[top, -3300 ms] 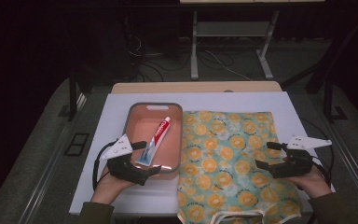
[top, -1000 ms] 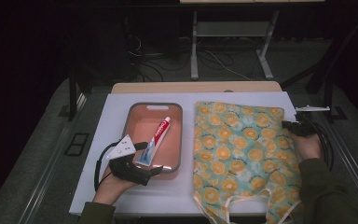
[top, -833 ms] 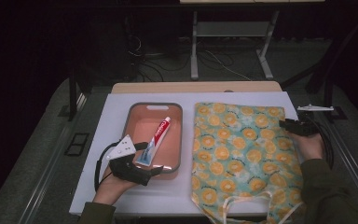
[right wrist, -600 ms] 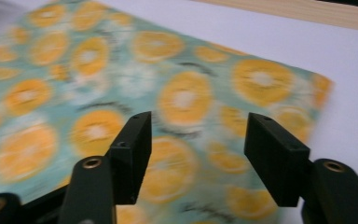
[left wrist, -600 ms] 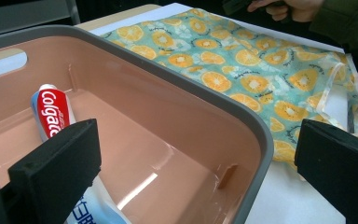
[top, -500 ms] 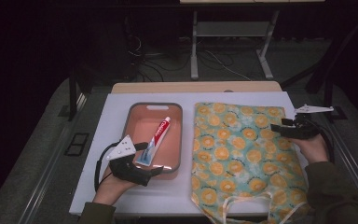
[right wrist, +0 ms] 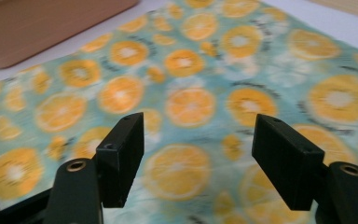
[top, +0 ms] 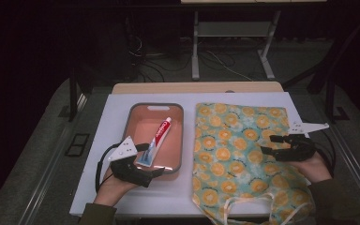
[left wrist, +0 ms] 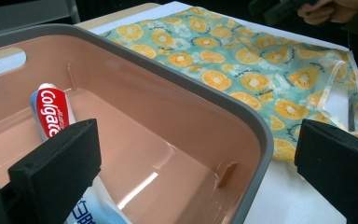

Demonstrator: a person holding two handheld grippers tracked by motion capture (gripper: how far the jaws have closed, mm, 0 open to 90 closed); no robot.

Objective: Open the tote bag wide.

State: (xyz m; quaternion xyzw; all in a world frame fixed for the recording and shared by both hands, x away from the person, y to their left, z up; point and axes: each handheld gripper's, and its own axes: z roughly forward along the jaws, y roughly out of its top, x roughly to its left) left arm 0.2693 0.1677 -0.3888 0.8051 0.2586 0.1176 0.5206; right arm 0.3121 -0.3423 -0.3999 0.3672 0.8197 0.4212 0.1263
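From above, my surface [top: 122,197] is lit by one pool of light while the room behind stays nearly black, and my hands fade into shadow at the bottom edge. In my left gripper view a soft white glare streaks the floor of the pink tub [left wrist: 186,140], and its near rim goes soft. My right gripper view is bright but smeared: the orange-print cloth [right wrist: 191,102] blurs toward the edges.

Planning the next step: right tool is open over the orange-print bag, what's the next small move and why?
Probably lower the right tool onto the orange-print bag and grip an edge. Its jaws have just been opening with nothing between them, the bag lies flat, and the left tool sits at the pink tub.
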